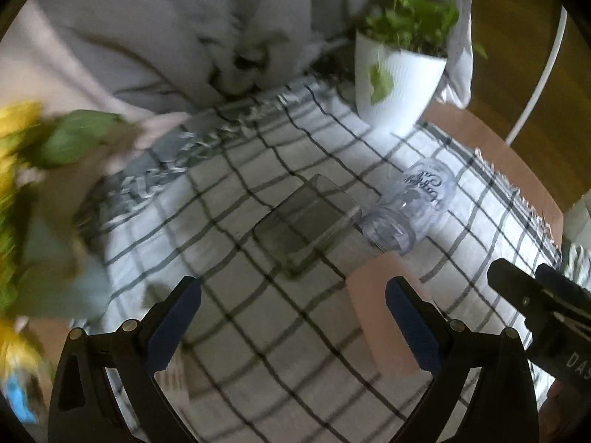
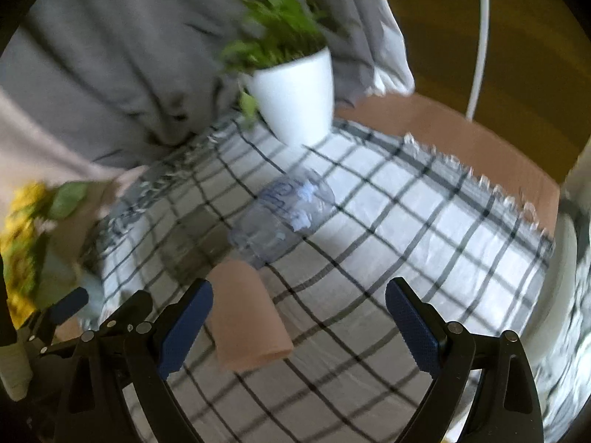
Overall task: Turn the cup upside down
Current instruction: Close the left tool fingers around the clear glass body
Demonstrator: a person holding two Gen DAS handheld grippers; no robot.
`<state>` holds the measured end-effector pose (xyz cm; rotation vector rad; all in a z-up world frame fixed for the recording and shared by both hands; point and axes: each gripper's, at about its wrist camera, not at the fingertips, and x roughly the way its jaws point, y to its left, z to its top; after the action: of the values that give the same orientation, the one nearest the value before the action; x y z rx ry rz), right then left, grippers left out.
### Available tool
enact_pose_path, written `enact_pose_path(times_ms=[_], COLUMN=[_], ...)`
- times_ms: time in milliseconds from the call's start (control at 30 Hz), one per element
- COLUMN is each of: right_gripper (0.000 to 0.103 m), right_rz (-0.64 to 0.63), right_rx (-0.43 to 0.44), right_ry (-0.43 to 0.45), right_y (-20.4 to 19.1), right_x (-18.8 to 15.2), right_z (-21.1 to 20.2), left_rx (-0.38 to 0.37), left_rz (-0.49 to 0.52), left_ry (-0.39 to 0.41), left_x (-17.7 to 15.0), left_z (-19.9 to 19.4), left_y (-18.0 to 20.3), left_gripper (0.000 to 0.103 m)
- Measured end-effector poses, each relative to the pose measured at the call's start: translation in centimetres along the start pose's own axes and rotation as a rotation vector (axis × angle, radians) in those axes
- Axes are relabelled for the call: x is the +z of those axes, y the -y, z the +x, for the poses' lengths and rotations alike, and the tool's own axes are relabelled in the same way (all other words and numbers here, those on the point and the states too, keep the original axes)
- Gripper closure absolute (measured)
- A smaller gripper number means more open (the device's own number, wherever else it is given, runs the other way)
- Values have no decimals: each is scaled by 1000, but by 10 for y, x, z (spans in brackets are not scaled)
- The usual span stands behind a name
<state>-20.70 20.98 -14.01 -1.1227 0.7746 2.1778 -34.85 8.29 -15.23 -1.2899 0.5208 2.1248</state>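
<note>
Cup [image 2: 282, 217] (toppled) ahead of right tool [image 2: 299, 328].

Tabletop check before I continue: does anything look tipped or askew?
Yes. The clear plastic cup with printed lettering lies on its side on the checked tablecloth, neither upright nor inverted. The white potted plant stands upright.

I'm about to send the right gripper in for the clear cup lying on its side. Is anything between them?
Yes. A pink cup lies on the checked cloth just ahead of the open right gripper, toward its left finger, in front of the clear cup. The right half of the path looks free.
</note>
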Motion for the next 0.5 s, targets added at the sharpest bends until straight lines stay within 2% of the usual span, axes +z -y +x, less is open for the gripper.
enact_pose_path(times_ms=[133, 333, 500], right_gripper=[8, 8, 8], right_rz=[102, 198, 264], right_rx=[-29, -62, -75], right_ry=[-60, -75, -76], right_y=[-1, -3, -3], right_x=[5, 13, 18], right_z=[27, 45, 53], left_rx=[-29, -67, -118], left_rz=[59, 179, 187], left_ry=[-83, -185, -243], left_x=[18, 37, 50], left_z=[39, 82, 109], left_y=[-2, 0, -2], left_gripper=[4, 5, 7])
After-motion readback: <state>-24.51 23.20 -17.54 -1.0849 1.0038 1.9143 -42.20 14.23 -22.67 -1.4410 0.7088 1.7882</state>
